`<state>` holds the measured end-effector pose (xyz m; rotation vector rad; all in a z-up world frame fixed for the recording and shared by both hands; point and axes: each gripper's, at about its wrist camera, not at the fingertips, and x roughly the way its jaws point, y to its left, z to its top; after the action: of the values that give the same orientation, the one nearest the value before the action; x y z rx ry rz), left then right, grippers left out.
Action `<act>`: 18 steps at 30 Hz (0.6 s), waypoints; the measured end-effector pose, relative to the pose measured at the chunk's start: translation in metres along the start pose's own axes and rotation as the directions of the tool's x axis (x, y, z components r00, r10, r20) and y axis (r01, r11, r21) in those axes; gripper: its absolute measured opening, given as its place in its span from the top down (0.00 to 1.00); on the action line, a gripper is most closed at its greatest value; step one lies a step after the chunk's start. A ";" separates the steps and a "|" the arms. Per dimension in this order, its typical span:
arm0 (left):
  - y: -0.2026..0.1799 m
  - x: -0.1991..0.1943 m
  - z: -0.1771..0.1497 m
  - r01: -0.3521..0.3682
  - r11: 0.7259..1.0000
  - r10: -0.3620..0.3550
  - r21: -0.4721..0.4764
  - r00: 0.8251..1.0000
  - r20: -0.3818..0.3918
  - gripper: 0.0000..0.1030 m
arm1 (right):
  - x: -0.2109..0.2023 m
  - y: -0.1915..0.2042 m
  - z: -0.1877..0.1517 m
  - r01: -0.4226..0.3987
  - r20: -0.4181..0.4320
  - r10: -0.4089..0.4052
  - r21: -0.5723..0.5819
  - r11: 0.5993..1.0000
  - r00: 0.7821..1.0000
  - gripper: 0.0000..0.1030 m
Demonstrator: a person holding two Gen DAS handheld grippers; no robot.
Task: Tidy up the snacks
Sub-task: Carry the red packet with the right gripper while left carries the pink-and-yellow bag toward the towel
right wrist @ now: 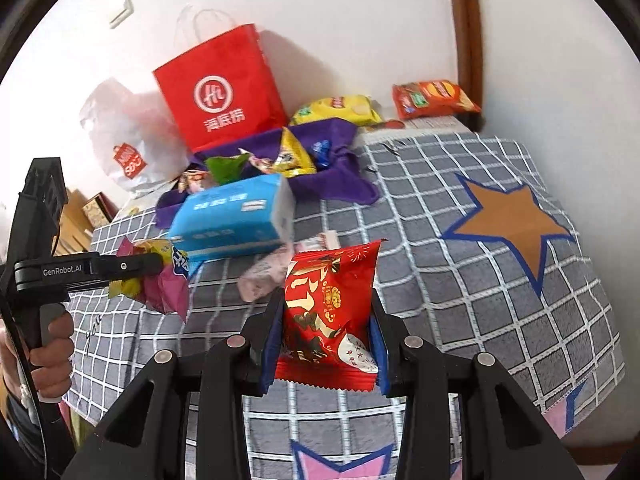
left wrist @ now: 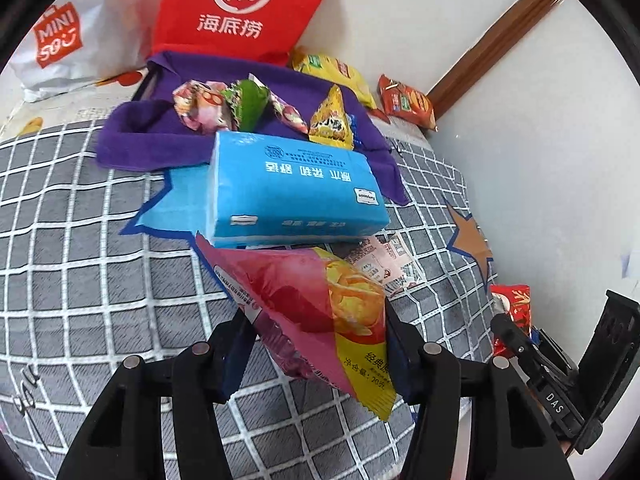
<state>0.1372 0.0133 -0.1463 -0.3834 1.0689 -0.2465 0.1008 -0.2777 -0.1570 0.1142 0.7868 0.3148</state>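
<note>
Left wrist view: the left tool (left wrist: 316, 344) holds a pink-and-yellow chip packet (left wrist: 316, 304) between its two fingers, raised clear of the grey checked cloth (left wrist: 80, 264) that covers the worktop. Beyond the packet lies a blue tissue pack (left wrist: 296, 192), partly on a purple cloth (left wrist: 168, 132) that carries several small wrapped snacks (left wrist: 248, 106). A red paper bag (left wrist: 240, 4) and a white plastic bag (left wrist: 76, 36) stand behind; a yellow chip bag (left wrist: 336, 72) and an orange chip bag (left wrist: 408, 102) lie by the wall. At the right edge the other tool shows with a red packet. Right wrist view: the right tool (right wrist: 326, 336) is closed narrowly on a red-and-gold snack packet (right wrist: 328, 312), held upright above the checked cloth. To the left a hand (right wrist: 52, 356) grips the left tool's handle, the chip packet in its fingers. A pale pink wrapper (right wrist: 268, 276) lies on the cloth between the tissue pack and the red packet.
</note>
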 end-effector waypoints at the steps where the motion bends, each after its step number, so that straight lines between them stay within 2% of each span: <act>1: 0.000 -0.004 -0.001 -0.003 1.000 0.003 0.001 1.000 0.006 0.47 | -0.003 0.006 0.001 -0.003 0.005 0.003 -0.009 1.000 1.000 0.63; 12: -0.001 -0.054 -0.003 -0.006 1.000 0.004 0.016 0.995 0.097 0.47 | -0.026 0.060 0.011 -0.041 0.044 0.046 -0.106 0.994 0.998 0.63; 18: -0.008 -0.075 -0.003 0.007 1.000 -0.011 0.030 0.990 0.144 0.47 | -0.032 0.073 0.018 -0.070 0.050 0.076 -0.109 0.992 0.996 0.63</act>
<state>0.1003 0.0339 -0.0843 -0.3745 0.9208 -0.2385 0.0750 -0.2183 -0.1066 0.0501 0.7117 0.4212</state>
